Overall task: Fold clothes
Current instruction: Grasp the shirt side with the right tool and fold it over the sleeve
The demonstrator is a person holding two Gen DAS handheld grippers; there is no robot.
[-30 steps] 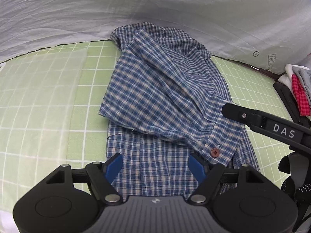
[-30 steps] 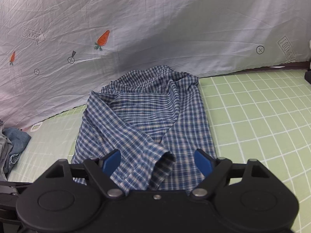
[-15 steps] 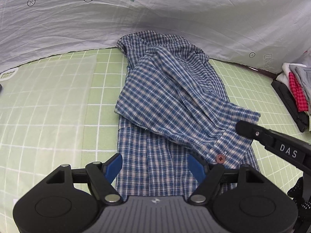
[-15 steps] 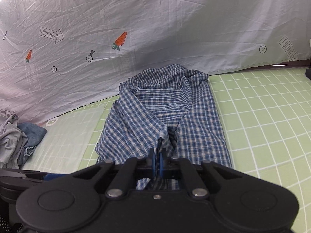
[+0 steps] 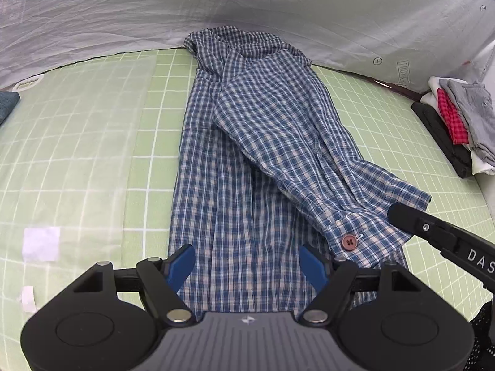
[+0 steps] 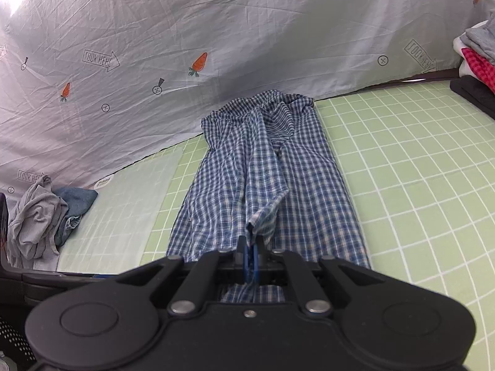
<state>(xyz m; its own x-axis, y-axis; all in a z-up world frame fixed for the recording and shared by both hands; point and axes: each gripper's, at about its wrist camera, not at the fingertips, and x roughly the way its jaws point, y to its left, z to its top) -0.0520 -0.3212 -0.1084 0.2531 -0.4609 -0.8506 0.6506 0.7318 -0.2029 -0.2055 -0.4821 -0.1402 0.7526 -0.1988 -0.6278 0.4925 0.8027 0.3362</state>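
A blue plaid shirt [image 5: 247,160] lies lengthwise on the green grid mat [image 5: 92,154], collar toward the far sheet. One sleeve lies diagonally across it, its cuff [image 5: 365,228] with a brown button at the near right. My left gripper [image 5: 247,262] is open and empty, hovering over the shirt's near hem. My right gripper [image 6: 250,253] is shut on the sleeve cuff [image 6: 263,213] and lifts it above the shirt [image 6: 309,185]. The right gripper's finger shows in the left wrist view [image 5: 433,232] at the cuff.
A white printed sheet [image 6: 216,31] rises behind the mat. A stack of folded clothes [image 5: 458,120] sits at the far right. Crumpled grey and blue clothes [image 6: 43,213] lie at the far left. White tape bits [image 5: 41,244] lie on the mat's left.
My right gripper closed on the sleeve cuff and pulled it up and toward me, stretching the sleeve. The left gripper drew back slightly and stayed open.
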